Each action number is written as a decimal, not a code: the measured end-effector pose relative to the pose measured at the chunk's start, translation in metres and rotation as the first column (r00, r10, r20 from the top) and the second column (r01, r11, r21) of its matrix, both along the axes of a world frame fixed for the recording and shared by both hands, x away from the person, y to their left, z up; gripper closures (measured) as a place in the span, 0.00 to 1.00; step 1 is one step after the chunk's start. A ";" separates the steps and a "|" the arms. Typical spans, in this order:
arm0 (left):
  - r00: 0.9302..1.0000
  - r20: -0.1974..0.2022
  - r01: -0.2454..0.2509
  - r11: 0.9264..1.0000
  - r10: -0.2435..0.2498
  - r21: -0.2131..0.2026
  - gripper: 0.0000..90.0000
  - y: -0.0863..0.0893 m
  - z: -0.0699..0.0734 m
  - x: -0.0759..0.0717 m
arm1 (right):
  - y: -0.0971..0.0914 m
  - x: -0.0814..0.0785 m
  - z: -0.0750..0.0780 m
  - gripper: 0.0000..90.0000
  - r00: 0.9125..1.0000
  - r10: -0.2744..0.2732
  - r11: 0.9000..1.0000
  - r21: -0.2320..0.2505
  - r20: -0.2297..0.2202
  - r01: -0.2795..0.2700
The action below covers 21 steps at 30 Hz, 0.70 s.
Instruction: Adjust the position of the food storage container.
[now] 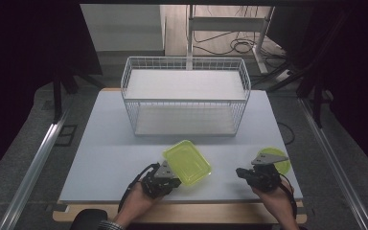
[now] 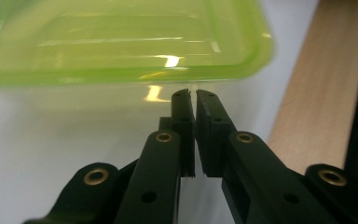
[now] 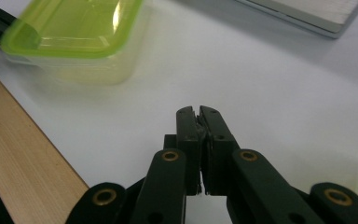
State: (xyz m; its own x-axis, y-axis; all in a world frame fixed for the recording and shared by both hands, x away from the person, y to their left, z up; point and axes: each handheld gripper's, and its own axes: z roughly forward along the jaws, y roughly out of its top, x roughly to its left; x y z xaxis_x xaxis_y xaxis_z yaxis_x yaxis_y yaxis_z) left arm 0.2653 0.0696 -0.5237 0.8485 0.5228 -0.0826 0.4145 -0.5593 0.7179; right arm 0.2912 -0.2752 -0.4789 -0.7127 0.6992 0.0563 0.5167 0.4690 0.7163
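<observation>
Both grippers were clenched empty: the left gripper (image 2: 195,93) just beside the green-lidded container (image 1: 187,162), the right gripper (image 3: 199,110) apart over the white table (image 1: 105,158).

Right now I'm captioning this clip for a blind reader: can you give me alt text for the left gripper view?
The left gripper, its two black jaws shut with nothing between them, points at the near side of a clear rectangular plastic container with a lime-green lid on the white table. The table's light wooden edge strip runs along the right.

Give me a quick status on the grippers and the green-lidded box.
Both shut, empty. Left hand-held gripper at green-lidded box; right hand-held gripper apart. Nothing in the way.
</observation>
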 end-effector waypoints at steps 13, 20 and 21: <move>0.975 0.042 -0.220 0.975 0.218 0.041 1.00 0.065 0.011 0.041 | 0.031 -0.004 -0.007 0.99 0.997 0.072 0.997 0.031 -0.028 -0.071; 0.965 0.061 -0.255 0.967 0.256 -0.014 0.99 0.074 0.014 0.078 | 0.049 -0.004 -0.011 0.99 0.992 0.118 0.991 0.074 -0.049 -0.115; 0.965 0.052 -0.254 0.966 0.256 -0.042 0.99 0.072 0.014 0.085 | 0.054 -0.003 -0.011 0.99 0.990 0.129 0.989 0.084 -0.052 -0.125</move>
